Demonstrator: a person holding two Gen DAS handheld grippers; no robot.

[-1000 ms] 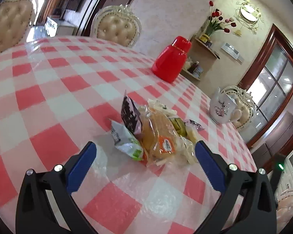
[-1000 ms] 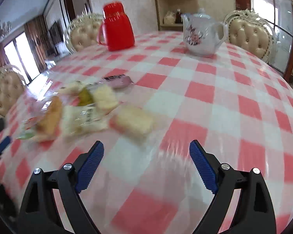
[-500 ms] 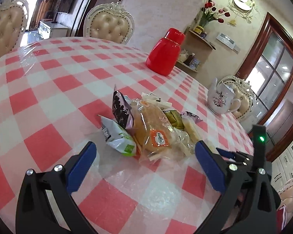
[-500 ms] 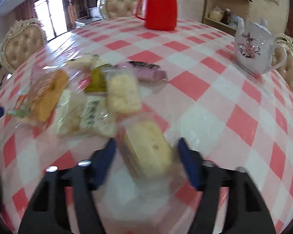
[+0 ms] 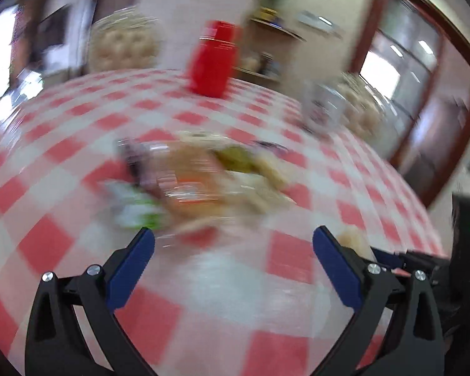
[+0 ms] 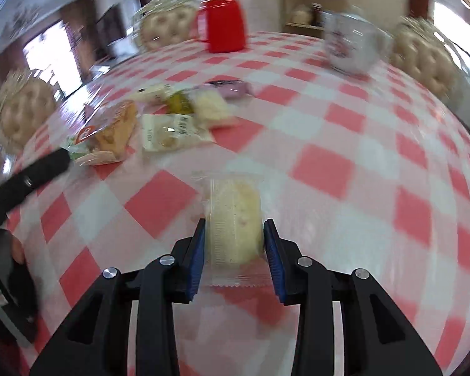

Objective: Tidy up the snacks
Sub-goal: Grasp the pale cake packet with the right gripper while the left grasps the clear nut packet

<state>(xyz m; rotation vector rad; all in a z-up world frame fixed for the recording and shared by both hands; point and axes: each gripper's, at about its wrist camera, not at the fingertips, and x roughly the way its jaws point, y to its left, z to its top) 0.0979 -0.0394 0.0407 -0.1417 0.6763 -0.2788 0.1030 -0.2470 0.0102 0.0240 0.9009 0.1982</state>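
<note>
My right gripper [image 6: 234,239] is shut on a pale yellow cake in a clear wrapper [image 6: 233,219], held just above the red-and-white checked table [image 6: 344,144]. A pile of wrapped snacks [image 6: 159,119] lies further back on the left: an orange bread pack [image 6: 112,128], a white pack [image 6: 169,133] and a purple pack [image 6: 232,89]. My left gripper [image 5: 233,252] is open and empty, just short of the same pile [image 5: 200,181], which is blurred in the left wrist view. The left gripper also shows in the right wrist view [image 6: 28,178].
A red jug [image 6: 224,17] and a white floral teapot [image 6: 351,45] stand at the far side of the table. Cream tufted chairs [image 6: 164,26] ring the table. A wooden shelf [image 6: 313,3] stands against the wall behind.
My right gripper has closed on the pale yellow cake and drawn it away from the pile. My left gripper has swung sideways while staying open.
</note>
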